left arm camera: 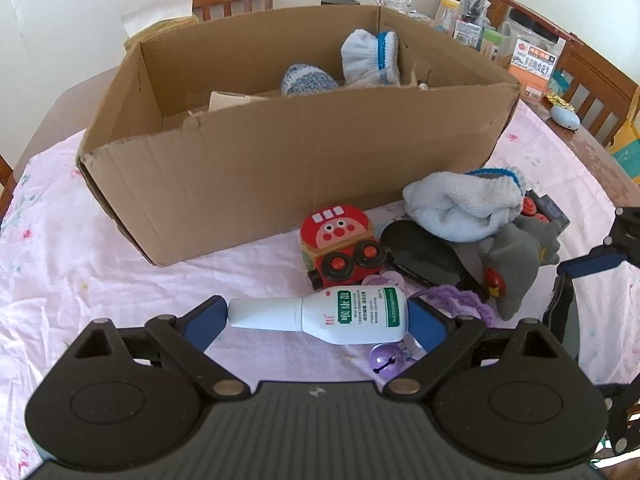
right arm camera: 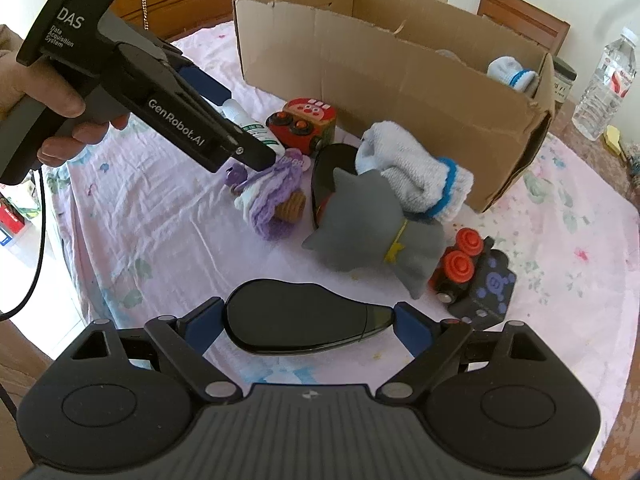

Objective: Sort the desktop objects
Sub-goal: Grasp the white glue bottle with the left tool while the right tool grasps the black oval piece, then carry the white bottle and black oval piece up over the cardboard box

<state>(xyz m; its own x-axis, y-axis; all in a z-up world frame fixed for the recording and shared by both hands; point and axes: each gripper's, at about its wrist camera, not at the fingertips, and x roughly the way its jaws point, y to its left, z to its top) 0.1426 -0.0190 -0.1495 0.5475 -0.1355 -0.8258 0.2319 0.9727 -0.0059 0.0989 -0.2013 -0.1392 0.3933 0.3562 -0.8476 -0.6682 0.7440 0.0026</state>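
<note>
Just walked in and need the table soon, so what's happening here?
A person is sorting clutter into a cardboard box. The left tool grips a white medicine bottle end to end; the right tool holds a black oval case. Socks are already in the box; a red toy train, a grey plush and more wait outside.

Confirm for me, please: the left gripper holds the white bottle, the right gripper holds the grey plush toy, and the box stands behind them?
Not quite: the right gripper holds a black oval case, as its wrist view shows; the grey plush toy lies on the cloth. The left gripper does hold the white bottle, with the box behind.
</note>
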